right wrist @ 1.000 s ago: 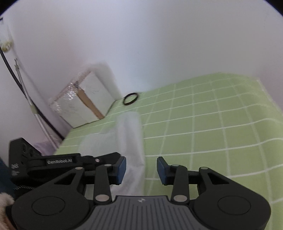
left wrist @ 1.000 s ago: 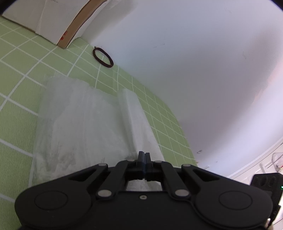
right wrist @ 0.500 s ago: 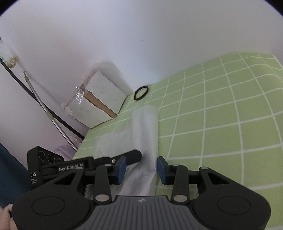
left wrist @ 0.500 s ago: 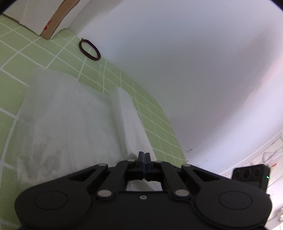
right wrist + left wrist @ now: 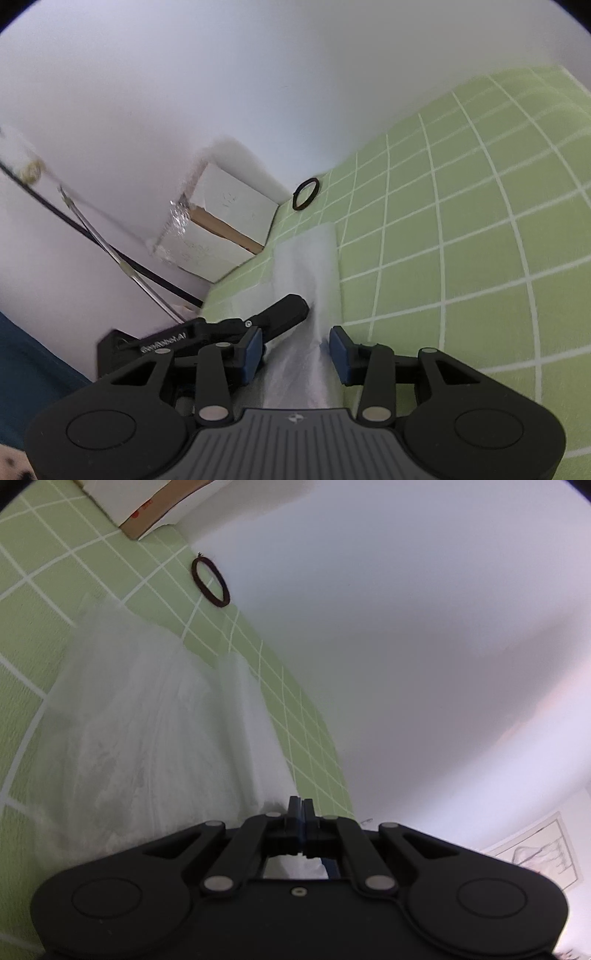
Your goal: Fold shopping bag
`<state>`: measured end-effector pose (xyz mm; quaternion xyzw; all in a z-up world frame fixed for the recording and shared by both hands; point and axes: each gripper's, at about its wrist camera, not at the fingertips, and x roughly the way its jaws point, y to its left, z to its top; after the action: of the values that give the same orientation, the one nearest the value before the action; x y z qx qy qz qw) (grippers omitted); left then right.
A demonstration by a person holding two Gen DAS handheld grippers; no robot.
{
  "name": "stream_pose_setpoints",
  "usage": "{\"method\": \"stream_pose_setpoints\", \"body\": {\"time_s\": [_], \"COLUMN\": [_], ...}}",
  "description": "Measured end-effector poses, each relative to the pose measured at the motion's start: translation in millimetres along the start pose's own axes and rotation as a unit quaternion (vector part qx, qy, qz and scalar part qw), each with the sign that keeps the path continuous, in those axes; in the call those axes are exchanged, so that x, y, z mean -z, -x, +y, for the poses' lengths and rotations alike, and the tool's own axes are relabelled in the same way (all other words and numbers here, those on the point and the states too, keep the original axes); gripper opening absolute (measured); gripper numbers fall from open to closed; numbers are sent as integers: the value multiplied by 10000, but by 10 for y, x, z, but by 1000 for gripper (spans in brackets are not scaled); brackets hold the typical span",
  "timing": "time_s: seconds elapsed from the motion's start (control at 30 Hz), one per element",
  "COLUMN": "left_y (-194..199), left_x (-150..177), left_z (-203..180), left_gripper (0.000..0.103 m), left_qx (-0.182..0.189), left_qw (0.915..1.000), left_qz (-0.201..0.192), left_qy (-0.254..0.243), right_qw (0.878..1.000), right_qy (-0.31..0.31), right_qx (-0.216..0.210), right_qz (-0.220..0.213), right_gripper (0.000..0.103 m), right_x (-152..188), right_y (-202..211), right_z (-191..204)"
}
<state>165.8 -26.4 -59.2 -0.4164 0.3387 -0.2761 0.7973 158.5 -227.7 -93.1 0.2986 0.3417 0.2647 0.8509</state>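
A thin, translucent white shopping bag (image 5: pixel 147 731) lies on the green checked cloth (image 5: pixel 33 572), one long strip of it lifted toward the camera. My left gripper (image 5: pixel 301 805) is shut on the near edge of that strip. In the right wrist view the same bag (image 5: pixel 314 266) runs as a narrow band up between the blue pads of my right gripper (image 5: pixel 295 350), which stands open around it. The left gripper (image 5: pixel 280 314) shows there too, its black fingers pinching the bag just left of the band.
A black hair tie (image 5: pixel 210 581) (image 5: pixel 306 194) lies on the cloth by the white wall. A white and brown cardboard box (image 5: pixel 218 229) (image 5: pixel 147 509) stands in the corner. Cables (image 5: pixel 92 236) hang at the left. Green cloth (image 5: pixel 461 240) stretches out to the right.
Both grippers have moved forward and tilted, and the left one has raised the bag's edge. The bag's strip now sits between the right gripper's open pads; earlier it lay ahead of them.
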Motion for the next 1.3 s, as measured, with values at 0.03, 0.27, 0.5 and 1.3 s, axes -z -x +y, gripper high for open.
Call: {"method": "stream_pose_setpoints", "body": {"time_s": [0.03, 0.27, 0.5, 1.3], "left_y": [-3, 150, 320, 486], "left_x": [-2, -53, -65, 91], "left_z": [-6, -117, -133, 43], "left_gripper": [2, 2, 2, 2], "left_qx": [-27, -339, -715, -293], "left_qw": [10000, 9983, 9941, 9976], "left_qz": [10, 60, -22, -209], "left_qy": [-44, -480, -820, -590], "right_qw": [9997, 9858, 9872, 9056], "right_qy": [182, 1330, 1246, 3250], "right_qx": [144, 1021, 990, 2726], "right_qz": [9, 70, 51, 20], "right_gripper": [34, 28, 27, 45], "right_x": [16, 124, 123, 413], "right_y": [-8, -65, -72, -478], "right_z": [52, 371, 324, 908]}}
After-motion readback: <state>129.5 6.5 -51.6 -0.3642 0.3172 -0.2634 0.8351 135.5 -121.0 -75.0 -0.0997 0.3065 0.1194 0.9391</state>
